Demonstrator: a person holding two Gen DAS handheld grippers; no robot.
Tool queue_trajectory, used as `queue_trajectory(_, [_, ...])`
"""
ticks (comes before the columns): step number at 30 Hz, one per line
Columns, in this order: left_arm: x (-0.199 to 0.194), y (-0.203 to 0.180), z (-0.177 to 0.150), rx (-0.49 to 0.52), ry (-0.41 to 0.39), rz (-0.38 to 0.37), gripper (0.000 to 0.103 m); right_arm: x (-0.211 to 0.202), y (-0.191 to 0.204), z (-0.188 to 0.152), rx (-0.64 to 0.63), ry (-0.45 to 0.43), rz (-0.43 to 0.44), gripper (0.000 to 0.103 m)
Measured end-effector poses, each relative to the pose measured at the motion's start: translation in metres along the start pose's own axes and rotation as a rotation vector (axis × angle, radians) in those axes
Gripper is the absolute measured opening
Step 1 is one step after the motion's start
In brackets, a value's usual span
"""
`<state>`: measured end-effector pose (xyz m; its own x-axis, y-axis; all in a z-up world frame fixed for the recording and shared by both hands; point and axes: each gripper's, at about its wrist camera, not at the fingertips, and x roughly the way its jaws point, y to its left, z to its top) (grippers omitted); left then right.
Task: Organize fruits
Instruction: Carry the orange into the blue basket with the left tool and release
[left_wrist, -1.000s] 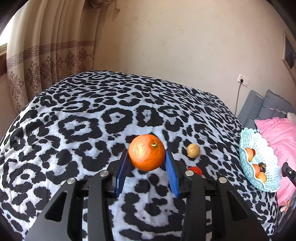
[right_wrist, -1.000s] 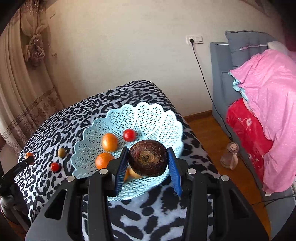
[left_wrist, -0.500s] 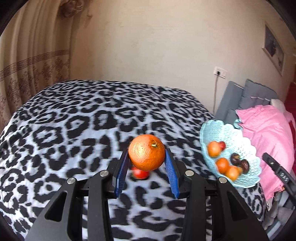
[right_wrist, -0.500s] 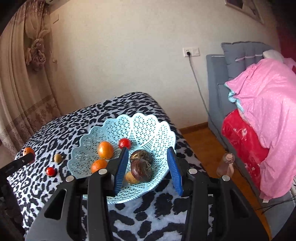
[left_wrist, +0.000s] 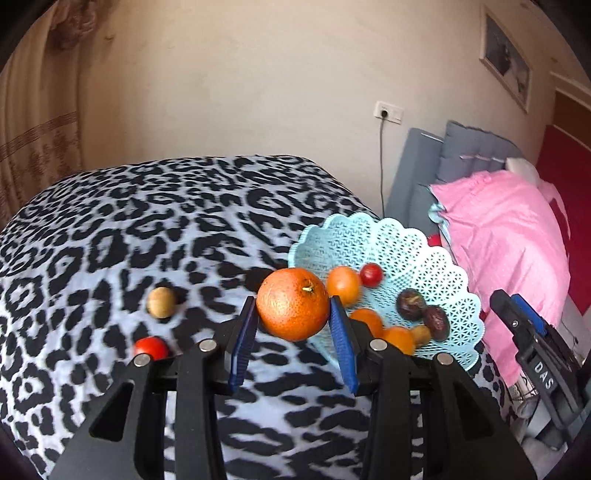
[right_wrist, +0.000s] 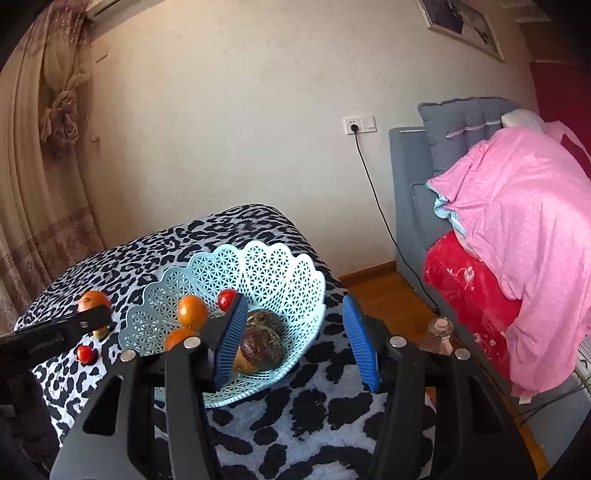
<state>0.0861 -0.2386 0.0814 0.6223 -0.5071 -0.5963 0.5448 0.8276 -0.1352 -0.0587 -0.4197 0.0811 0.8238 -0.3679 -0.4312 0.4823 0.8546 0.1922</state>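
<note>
My left gripper (left_wrist: 293, 325) is shut on a large orange (left_wrist: 293, 309), held above the spotted cloth just left of the light blue lattice basket (left_wrist: 391, 243). The basket (right_wrist: 280, 273) holds small oranges (right_wrist: 192, 311), a red tomato (right_wrist: 226, 298) and two dark brown fruits (right_wrist: 261, 347). My right gripper (right_wrist: 295, 343) hangs over the basket's near side; its jaws are opening, with nothing between them. A brown round fruit (left_wrist: 161, 302) and a red tomato (left_wrist: 150, 347) lie on the cloth left of the basket. The right gripper's tip (left_wrist: 517, 317) shows at the right in the left wrist view.
The table wears a black-and-white leopard-print cloth (left_wrist: 110, 229). A grey sofa with a pink blanket (right_wrist: 517, 206) and a red one (right_wrist: 469, 291) stands to the right. A small glass bottle (right_wrist: 437, 334) sits on the wooden floor. A curtain (right_wrist: 44, 147) hangs at the left.
My left gripper has carried the orange rightward, close to the basket. My right gripper has let the dark fruit drop into the basket and its jaws have spread wider.
</note>
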Motion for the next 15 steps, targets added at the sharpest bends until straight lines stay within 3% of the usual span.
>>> queue_trajectory(7, [0.018, -0.012, -0.001, 0.007, 0.039, -0.046, 0.040, 0.002, 0.001, -0.001, 0.001, 0.011, 0.012, 0.060])
queue_trajectory(10, [0.016, -0.008, -0.001, -0.003, 0.018, -0.030, 0.055, 0.003, 0.001, -0.001, 0.001, 0.018, 0.015, 0.060])
queue_trajectory(15, [0.009, 0.001, 0.000, -0.012, 0.005, -0.007, 0.059, 0.004, 0.004, -0.001, -0.009, 0.015, 0.012, 0.060])
